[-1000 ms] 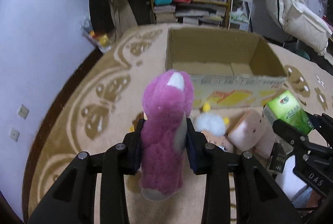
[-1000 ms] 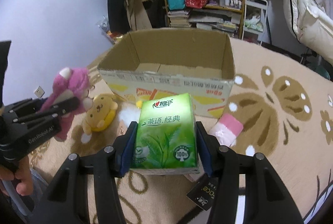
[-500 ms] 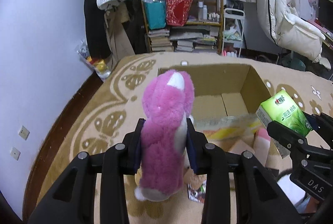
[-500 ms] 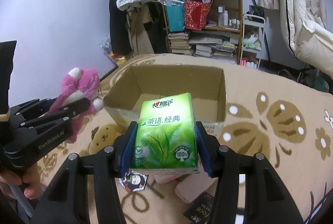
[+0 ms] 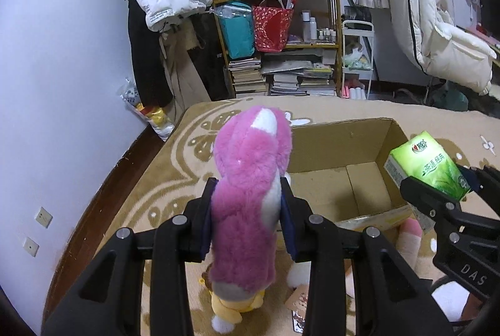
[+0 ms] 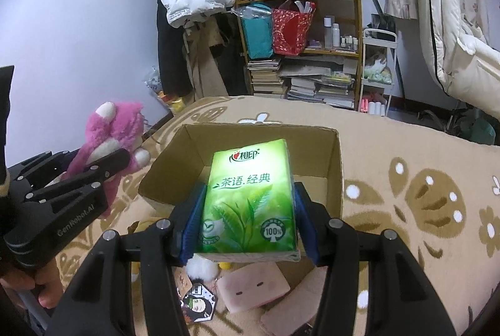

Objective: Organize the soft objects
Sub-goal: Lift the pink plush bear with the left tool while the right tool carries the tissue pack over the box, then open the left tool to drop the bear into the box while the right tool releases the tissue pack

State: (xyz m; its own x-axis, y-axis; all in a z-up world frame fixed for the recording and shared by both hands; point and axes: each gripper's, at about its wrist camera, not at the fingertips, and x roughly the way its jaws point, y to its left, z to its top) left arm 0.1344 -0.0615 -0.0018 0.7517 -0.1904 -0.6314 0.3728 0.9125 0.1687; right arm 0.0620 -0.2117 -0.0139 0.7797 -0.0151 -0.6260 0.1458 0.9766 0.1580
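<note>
My left gripper [image 5: 248, 204] is shut on a pink plush bear [image 5: 250, 189] and holds it up at the left near side of an open cardboard box [image 5: 340, 145]. The bear also shows in the right wrist view [image 6: 109, 145]. My right gripper [image 6: 248, 217] is shut on a green tissue pack [image 6: 248, 198] and holds it above the box's [image 6: 331, 167] near edge. The pack shows in the left wrist view [image 5: 428, 167] at the box's right side. The box looks empty inside.
The box stands on a beige patterned carpet [image 6: 406, 167]. Below the grippers lie a yellow plush [image 5: 231, 308], a white pompom [image 6: 201, 268], a pink square plush [image 6: 253, 286] and a small card [image 6: 197, 304]. A cluttered bookshelf [image 5: 281, 39] stands behind.
Both grippers have risen and moved forward with their loads. The box now shows from above with its floor in sight, and the floor toys have slid under the grippers.
</note>
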